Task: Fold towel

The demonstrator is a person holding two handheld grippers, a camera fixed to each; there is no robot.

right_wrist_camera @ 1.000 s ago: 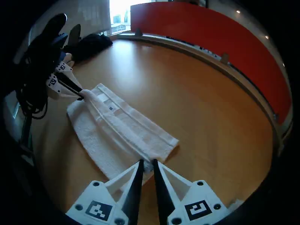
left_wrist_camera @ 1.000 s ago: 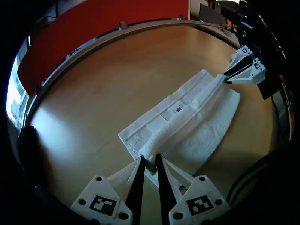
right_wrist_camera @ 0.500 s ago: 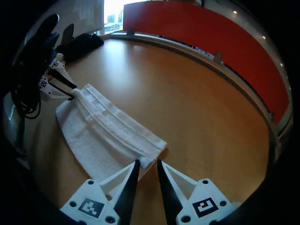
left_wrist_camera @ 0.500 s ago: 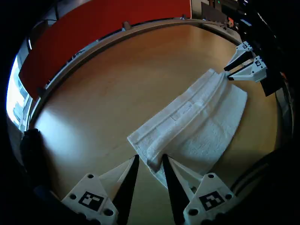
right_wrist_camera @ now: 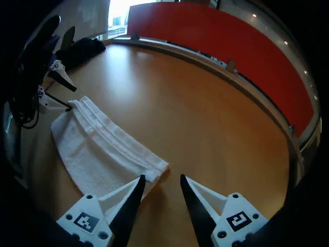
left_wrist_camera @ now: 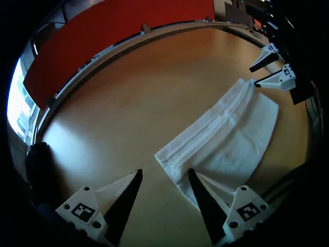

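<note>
Lying flat on the counter point(left_wrist_camera: 135, 107), the white towel point(left_wrist_camera: 230, 136) is resting folded lengthwise, left claw point(left_wrist_camera: 164, 171) and right claw point(right_wrist_camera: 162, 176) gaping at its ends.

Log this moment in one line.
left tool: open | right tool: open | white towel: folded, flat on wooden table, ungripped

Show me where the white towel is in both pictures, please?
Left gripper view: the white towel lies right of centre on the wooden table, running toward the upper right.
Right gripper view: the white towel lies at lower left, running toward the upper left.
Shared landmark: the red panel behind the table's far edge.
</note>
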